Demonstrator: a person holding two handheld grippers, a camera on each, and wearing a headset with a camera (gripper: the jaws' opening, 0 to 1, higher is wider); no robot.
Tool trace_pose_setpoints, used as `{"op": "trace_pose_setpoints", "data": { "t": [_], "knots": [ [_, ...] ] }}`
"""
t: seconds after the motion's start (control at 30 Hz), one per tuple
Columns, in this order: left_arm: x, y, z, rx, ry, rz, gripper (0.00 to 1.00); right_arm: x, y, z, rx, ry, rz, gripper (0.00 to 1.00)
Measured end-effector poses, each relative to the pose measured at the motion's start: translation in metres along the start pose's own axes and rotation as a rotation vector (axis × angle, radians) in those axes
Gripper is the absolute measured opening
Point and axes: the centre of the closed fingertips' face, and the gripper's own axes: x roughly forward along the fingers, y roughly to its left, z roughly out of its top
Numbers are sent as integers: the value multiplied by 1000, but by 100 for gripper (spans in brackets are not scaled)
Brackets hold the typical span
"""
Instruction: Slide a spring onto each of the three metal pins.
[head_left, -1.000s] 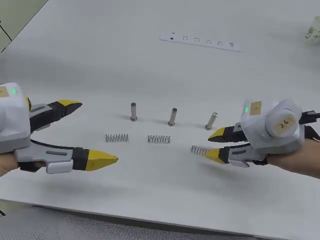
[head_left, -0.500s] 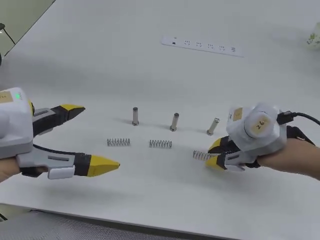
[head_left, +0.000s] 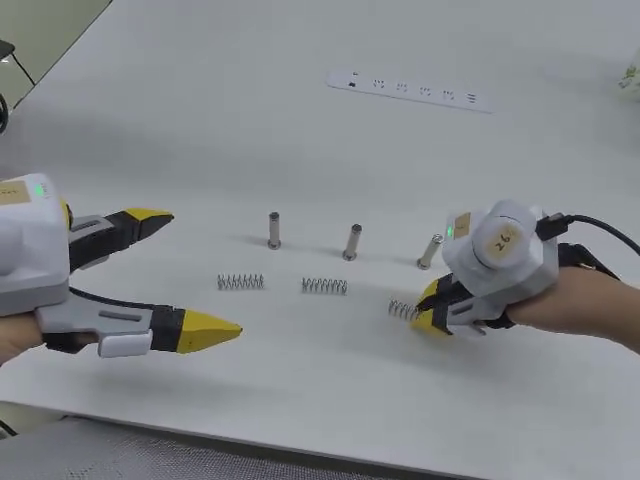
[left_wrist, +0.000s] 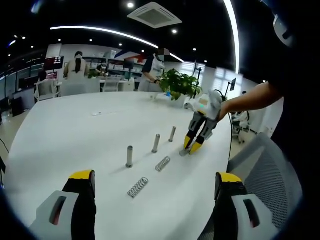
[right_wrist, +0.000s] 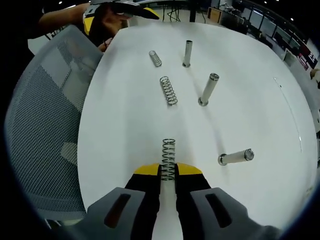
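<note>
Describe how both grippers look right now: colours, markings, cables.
Both have white housings, grey-black jaws with yellow tips and a green light. The left gripper carries a tan sticker; the right gripper has a round numbered label and a black cable.

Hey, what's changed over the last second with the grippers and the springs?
The right gripper tilted down and closed its jaws on the rightmost spring, which lies on the table. The left gripper stayed open; the other two springs and the three pins kept their places.

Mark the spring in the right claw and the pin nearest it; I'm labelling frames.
spring (right_wrist: 168, 150), right gripper view, its free upper coils.
pin (right_wrist: 236, 157), right gripper view, middle of its shaft.
</note>
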Motion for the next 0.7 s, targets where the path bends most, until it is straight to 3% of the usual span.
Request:
{"op": "trace_pose_setpoints", "data": {
  "t": [0.3, 0.57, 0.7],
  "knots": [
    [1, -2, 1, 5, 6, -7, 97, -9, 3, 3, -47, -10, 8, 8],
    [3, -12, 4, 14, 2, -34, 96, -25, 7, 11, -60, -38, 6, 8],
    [8, -21, 4, 29, 15, -71, 95, -34, 13, 20, -67, -61, 9, 8]
  ]
}}
